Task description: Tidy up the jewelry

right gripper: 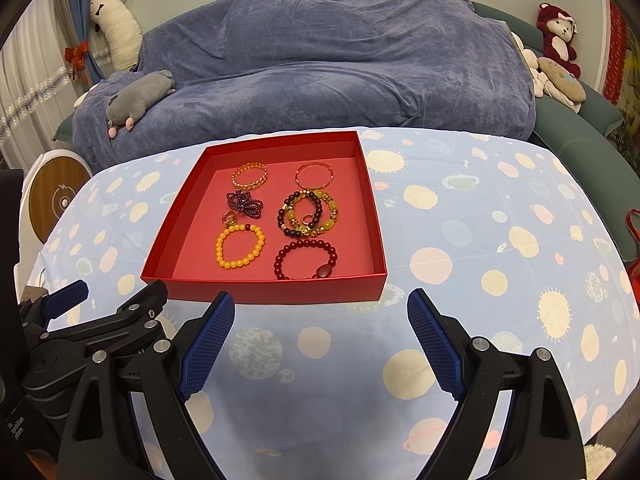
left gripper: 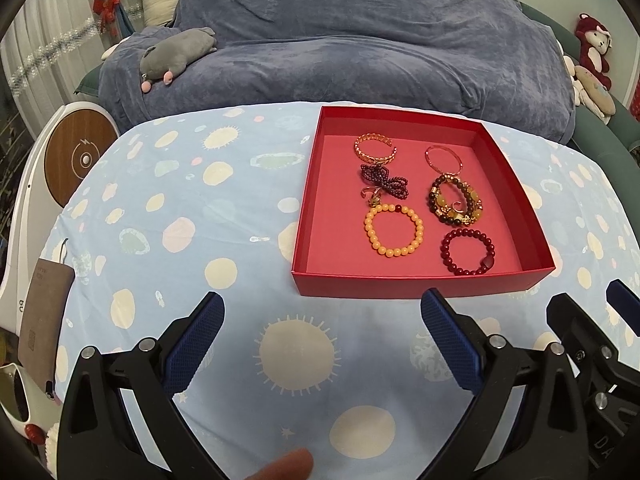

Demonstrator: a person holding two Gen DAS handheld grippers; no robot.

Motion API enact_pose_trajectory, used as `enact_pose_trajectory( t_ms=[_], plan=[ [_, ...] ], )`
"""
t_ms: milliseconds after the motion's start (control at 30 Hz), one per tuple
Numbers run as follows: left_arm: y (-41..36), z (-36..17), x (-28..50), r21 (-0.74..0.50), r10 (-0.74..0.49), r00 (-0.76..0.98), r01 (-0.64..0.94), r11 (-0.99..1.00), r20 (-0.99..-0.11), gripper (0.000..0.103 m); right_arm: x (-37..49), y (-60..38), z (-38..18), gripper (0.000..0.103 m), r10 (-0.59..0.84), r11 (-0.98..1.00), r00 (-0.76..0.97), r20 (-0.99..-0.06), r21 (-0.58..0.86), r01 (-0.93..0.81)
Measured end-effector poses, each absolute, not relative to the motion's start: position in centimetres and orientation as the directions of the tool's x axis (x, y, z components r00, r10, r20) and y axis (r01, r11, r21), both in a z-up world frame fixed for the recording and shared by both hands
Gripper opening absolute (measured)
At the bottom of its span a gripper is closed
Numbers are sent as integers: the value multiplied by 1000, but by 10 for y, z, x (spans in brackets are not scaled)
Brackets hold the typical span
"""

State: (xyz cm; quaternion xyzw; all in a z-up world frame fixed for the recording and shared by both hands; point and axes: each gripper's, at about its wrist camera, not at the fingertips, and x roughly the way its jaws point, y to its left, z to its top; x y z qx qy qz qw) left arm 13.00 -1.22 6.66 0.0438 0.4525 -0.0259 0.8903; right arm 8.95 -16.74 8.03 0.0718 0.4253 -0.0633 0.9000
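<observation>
Both tools, left and right, are held wide open and empty before the red tray. Bracelets appear arranged already. Any regrasp is best taken by one bead strand, clear of neighbours.

Matt red cardboard tray, glossy yellow bead bracelet, shiny gold metal bangle, soft printed cotton tablecloth, plush blue velvet throw, textured blue rubber pads
</observation>
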Motion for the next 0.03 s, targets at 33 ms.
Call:
enact_pose_trajectory(
  t_ms=[33],
  plan=[
    [-13, 67, 131, 56, -7, 589, 89, 994, -808, 94, 90, -167, 80, 84, -53, 982, 630, -775, 76, 176]
  ],
)
